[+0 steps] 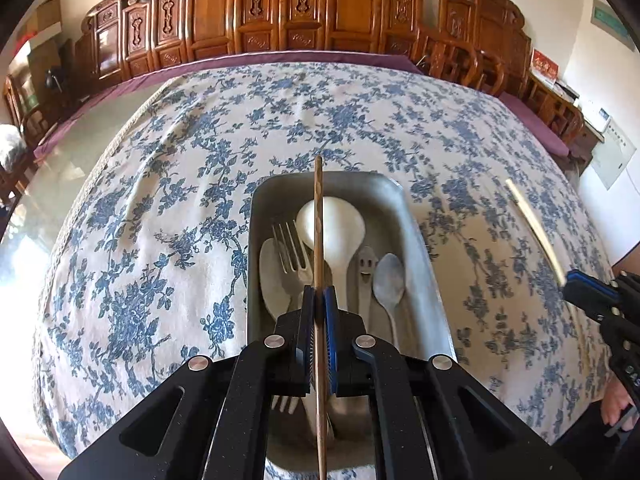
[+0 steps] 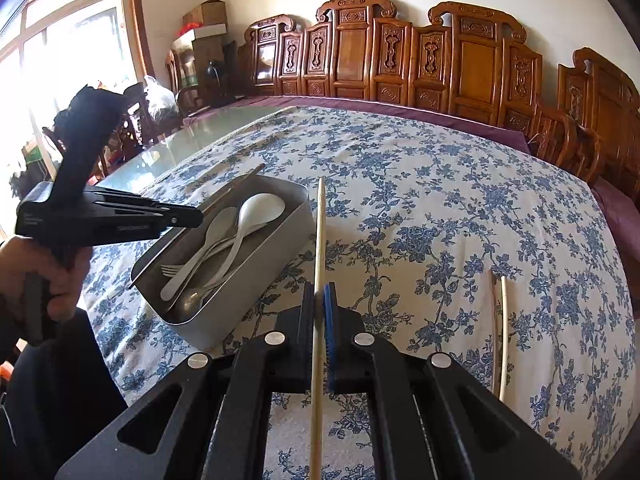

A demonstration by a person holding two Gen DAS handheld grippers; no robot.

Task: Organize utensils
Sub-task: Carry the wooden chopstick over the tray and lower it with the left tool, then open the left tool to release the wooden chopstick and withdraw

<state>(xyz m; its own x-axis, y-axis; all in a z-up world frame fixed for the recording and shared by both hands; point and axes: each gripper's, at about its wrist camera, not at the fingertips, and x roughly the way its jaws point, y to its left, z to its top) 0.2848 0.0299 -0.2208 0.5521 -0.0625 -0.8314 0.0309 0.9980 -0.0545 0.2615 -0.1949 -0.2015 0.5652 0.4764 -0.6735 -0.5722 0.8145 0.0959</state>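
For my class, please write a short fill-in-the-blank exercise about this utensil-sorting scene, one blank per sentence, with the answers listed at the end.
1. The left gripper is shut on a dark brown ____.
2. The white rice spoon lies inside the metal ____.
3. The right gripper holds a pale chopstick above the ____-patterned tablecloth.
4. ____ loose chopsticks lie on the cloth to the right gripper's right.

Answers: chopstick; tray; floral; Two

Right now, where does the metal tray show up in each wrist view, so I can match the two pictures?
Left wrist view: the metal tray sits centre-low, right under the left gripper, which is clamped on a brown chopstick.
Right wrist view: the tray lies left of centre, beside the right gripper and its pale chopstick.
Shared landmark: the white spoon in the tray.
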